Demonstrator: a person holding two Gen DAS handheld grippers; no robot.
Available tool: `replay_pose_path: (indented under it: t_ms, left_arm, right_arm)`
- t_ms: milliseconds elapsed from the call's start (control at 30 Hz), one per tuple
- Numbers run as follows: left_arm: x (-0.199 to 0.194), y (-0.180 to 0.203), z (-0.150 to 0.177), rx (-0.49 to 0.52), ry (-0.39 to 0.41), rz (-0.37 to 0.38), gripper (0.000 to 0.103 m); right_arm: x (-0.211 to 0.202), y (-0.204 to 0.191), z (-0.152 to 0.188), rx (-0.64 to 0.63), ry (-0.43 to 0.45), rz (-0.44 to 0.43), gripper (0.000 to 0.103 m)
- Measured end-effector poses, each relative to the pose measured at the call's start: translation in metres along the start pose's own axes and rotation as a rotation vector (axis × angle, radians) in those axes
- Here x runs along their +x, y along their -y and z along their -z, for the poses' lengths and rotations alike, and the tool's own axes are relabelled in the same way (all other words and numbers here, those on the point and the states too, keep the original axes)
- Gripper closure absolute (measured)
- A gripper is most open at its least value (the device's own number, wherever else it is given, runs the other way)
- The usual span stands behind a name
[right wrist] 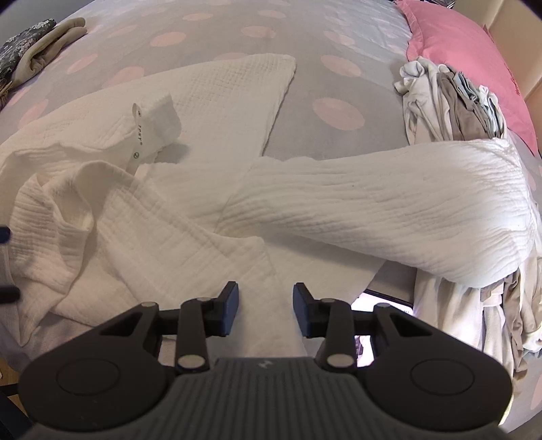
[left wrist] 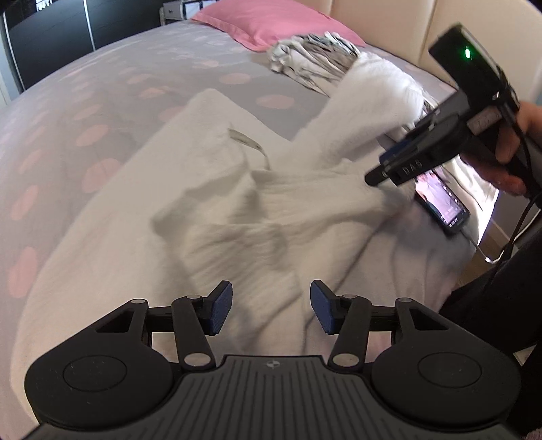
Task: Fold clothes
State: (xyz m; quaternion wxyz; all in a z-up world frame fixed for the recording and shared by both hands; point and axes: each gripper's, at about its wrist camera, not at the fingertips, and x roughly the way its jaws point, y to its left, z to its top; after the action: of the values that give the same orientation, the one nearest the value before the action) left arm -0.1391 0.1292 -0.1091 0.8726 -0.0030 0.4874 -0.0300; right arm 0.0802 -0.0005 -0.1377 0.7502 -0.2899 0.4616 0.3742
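Observation:
A white crinkled garment point(left wrist: 237, 220) point(right wrist: 169, 210) lies rumpled on the bed, with its label point(right wrist: 137, 135) showing near the neck. One sleeve point(right wrist: 389, 210) stretches out to the right. My left gripper point(left wrist: 271, 308) hovers over the garment's near part, open, with nothing between its pads. My right gripper point(right wrist: 266, 306) points down at a strip of the white fabric, which lies in the gap between its pads; the pads stand apart. In the left wrist view the right gripper point(left wrist: 372, 177) is held by a hand point(left wrist: 508, 145), its tip at the garment's right edge.
A lit phone point(left wrist: 440, 199) point(right wrist: 382, 304) with a cable lies on the bed's edge beside the right gripper. A heap of unfolded clothes point(left wrist: 315, 57) point(right wrist: 450, 108) sits by the pink pillow point(left wrist: 271, 20) point(right wrist: 457, 50). Folded items point(right wrist: 40, 47) lie far left on the dotted grey cover point(left wrist: 101, 101).

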Motion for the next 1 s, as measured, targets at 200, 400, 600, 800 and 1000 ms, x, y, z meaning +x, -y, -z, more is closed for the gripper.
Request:
replay_pose_path:
  t_ms: [200, 400, 600, 800, 1000]
  left_arm:
    - [0.027, 0.023, 0.013, 0.084, -0.06, -0.015, 0.061]
    - [0.043, 0.013, 0.022, 0.062, -0.123, -0.052, 0.081]
    - [0.035, 0.001, 0.025, 0.017, -0.105, -0.018, 0.099]
    - [0.013, -0.011, 0.026, -0.011, -0.083, -0.002, 0.102]
    - [-0.005, -0.014, 0.029, -0.004, -0.067, 0.026, 0.102]
  right_arm:
    - [-0.009, -0.004, 0.004, 0.036, 0.036, -0.053, 0.064]
    - [-0.023, -0.031, 0.009, 0.088, 0.095, -0.232, 0.064]
    - [-0.017, -0.064, 0.012, 0.1, 0.087, -0.364, 0.064]
    - [0.004, -0.081, 0.011, 0.232, 0.053, -0.477, 0.064]
    - [0.005, -0.096, 0.005, 0.221, 0.038, -0.489, 0.077]
